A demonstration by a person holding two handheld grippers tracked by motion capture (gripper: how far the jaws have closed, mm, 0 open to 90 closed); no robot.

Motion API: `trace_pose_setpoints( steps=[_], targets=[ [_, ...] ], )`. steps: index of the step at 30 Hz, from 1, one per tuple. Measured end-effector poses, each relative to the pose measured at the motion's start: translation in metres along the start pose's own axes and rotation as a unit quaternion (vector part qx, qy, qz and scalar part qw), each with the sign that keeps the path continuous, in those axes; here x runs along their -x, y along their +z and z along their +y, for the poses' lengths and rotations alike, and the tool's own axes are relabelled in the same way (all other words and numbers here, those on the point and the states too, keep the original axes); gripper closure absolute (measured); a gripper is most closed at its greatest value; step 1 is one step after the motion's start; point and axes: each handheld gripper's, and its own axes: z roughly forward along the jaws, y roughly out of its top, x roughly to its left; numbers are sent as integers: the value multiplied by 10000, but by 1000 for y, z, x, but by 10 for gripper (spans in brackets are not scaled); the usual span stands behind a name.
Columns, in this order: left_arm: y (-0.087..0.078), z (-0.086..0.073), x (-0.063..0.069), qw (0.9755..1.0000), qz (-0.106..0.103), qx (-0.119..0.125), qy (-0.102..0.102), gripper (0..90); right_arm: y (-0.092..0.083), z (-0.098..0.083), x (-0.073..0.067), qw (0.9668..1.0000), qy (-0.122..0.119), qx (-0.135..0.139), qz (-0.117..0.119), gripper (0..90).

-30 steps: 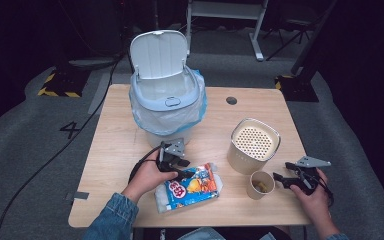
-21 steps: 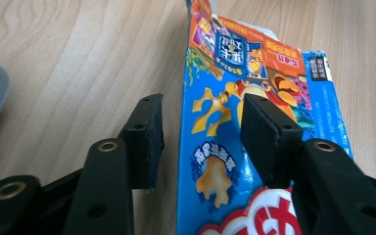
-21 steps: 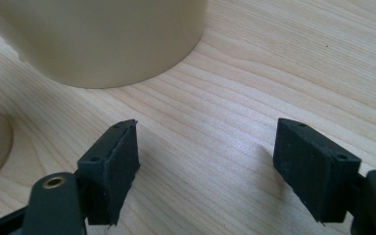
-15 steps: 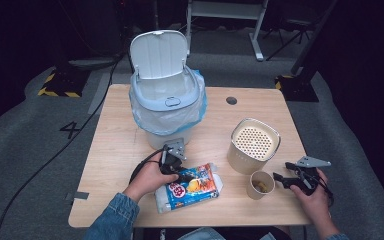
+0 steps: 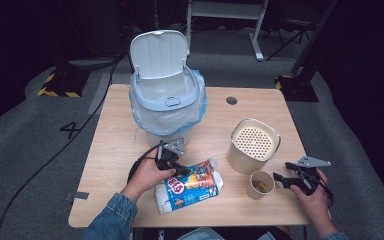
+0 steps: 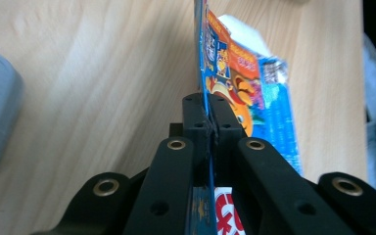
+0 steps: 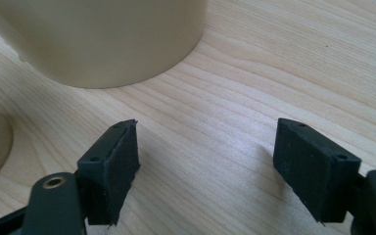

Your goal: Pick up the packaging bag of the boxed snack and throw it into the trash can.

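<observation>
Jaws of your left gripper (image 6: 209, 122) had just been closing and stood clamped on the thin edge of the snack bag (image 5: 190, 187), the foil pinched flat between the two black pads. Seen from the high view, that gripper (image 5: 180, 170) met the bag at its upper left side while the bag lay flat on the table (image 5: 110, 150), near the front edge and just beside your left hand (image 5: 147, 176). Your right gripper (image 7: 205, 161) held its jaws apart with nothing between them, low over bare wood, with the paper cup (image 5: 261, 184) just to its left and the beige canister (image 5: 254, 145) behind that. You were, as I read it, at the grasp step: the bag was caught but not yet lifted. The open bin (image 5: 167, 100) with its blue liner stood at the back of the table, lid up, and looked the likely goal. Your next move called for a clean lift, keeping the pinch firm since only a thin edge was held, then a carry forward over the bin's rim
</observation>
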Motion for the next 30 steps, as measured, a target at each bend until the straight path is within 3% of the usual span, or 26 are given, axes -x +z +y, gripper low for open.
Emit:
trace_pose_setpoints(
  steps=[4,9,15,19,25,30],
  targets=[
    [-15,4,4,9992,96,393,53,888,0,0,0,10000,0,0,1,256],
    [-31,10,9,9954,271,895,210,888,0,0,0,10000,0,0,2,256],
    [-48,20,17,9866,448,1522,391,888,0,0,0,10000,0,-1,1,256],
    [-58,27,22,9791,519,1907,488,887,0,0,0,10000,-1,-1,1,256],
    [-70,37,25,9696,646,2273,636,888,0,0,0,10000,-2,0,1,256],
    [-78,47,26,9632,704,2504,677,888,0,0,0,10000,0,-1,1,256]
  ],
)
